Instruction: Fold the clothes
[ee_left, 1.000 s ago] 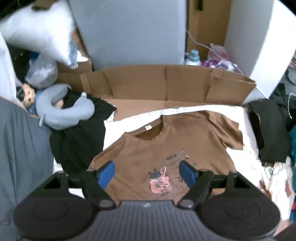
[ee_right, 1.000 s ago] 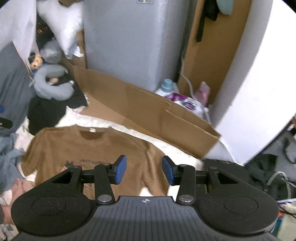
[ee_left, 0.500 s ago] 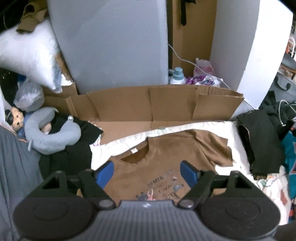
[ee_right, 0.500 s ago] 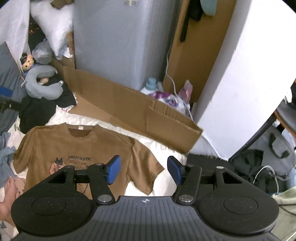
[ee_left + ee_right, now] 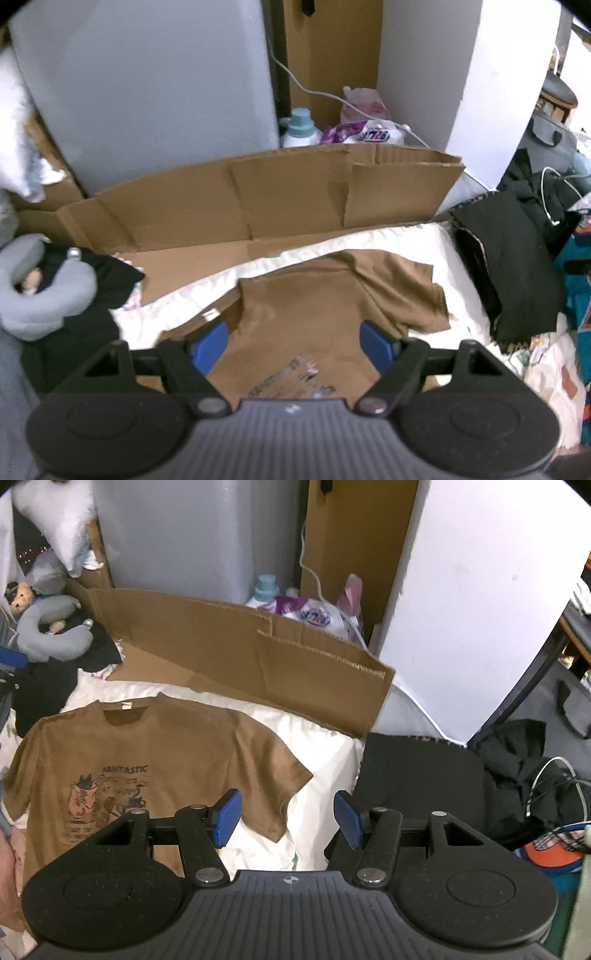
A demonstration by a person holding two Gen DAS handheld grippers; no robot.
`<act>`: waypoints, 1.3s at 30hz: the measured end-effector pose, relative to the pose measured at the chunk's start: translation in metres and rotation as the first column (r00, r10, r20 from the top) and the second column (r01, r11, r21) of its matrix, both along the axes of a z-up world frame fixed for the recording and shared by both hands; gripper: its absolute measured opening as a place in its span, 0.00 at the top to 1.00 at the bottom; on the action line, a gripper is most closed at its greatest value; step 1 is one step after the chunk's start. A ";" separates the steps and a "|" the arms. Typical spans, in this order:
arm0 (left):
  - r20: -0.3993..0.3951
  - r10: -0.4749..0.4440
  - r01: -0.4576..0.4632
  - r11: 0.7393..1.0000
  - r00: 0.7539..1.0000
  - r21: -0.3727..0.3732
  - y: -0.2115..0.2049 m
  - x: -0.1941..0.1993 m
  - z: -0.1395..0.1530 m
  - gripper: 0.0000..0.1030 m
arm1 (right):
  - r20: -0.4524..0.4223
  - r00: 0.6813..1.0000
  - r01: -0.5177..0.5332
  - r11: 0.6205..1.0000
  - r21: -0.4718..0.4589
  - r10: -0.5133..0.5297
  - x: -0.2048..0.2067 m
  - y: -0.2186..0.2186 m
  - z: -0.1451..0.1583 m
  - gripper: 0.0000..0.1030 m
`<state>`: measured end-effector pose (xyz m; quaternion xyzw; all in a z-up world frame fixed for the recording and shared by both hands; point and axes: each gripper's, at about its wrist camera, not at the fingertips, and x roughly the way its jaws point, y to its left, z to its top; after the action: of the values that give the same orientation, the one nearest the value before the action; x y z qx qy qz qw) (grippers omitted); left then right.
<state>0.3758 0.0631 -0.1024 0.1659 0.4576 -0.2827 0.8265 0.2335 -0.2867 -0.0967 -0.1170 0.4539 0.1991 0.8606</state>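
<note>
A brown T-shirt [image 5: 314, 295] with a printed front lies face up on a white sheet [image 5: 424, 243], collar toward the cardboard. My left gripper [image 5: 295, 341] hangs open above its chest, just below the collar, with nothing between the blue pads. In the right wrist view the same T-shirt [image 5: 166, 746] spreads to the left. My right gripper [image 5: 288, 818] stands open above the sheet, beside the hem of the sleeve [image 5: 284, 779], and holds nothing. Both grippers are clear of the cloth.
A flattened cardboard wall [image 5: 295, 195] borders the sheet at the back. A grey neck pillow [image 5: 44, 295] and black clothes [image 5: 48, 686] lie to the left. A black garment [image 5: 509, 258] lies to the right. A detergent bottle [image 5: 299, 127] stands behind the cardboard.
Both grippers have shifted and sunk toward the shirt. The left one went from over the print up toward the collar. The right jaws have widened and now sit by the sleeve.
</note>
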 end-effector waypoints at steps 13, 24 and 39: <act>-0.015 -0.025 0.024 0.999 1.000 -0.048 -0.039 0.041 -0.086 0.23 | -0.038 0.999 -0.013 1.000 0.028 0.014 0.064 0.003 -0.080 0.40; -0.005 -0.067 0.066 0.995 0.998 -0.076 -0.076 0.076 -0.153 0.23 | 0.082 0.997 -0.019 0.999 0.044 0.015 0.086 -0.019 -0.140 0.40; -0.007 -0.177 0.175 0.977 0.984 -0.122 -0.110 0.104 -0.222 0.42 | 0.123 0.992 -0.027 0.985 0.168 0.006 0.100 -0.018 -0.230 0.40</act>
<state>0.4794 -0.0465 -0.3248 0.1527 0.4303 -0.3833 0.8029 0.3335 -0.3048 -0.3263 -0.0592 0.3810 0.2368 0.8918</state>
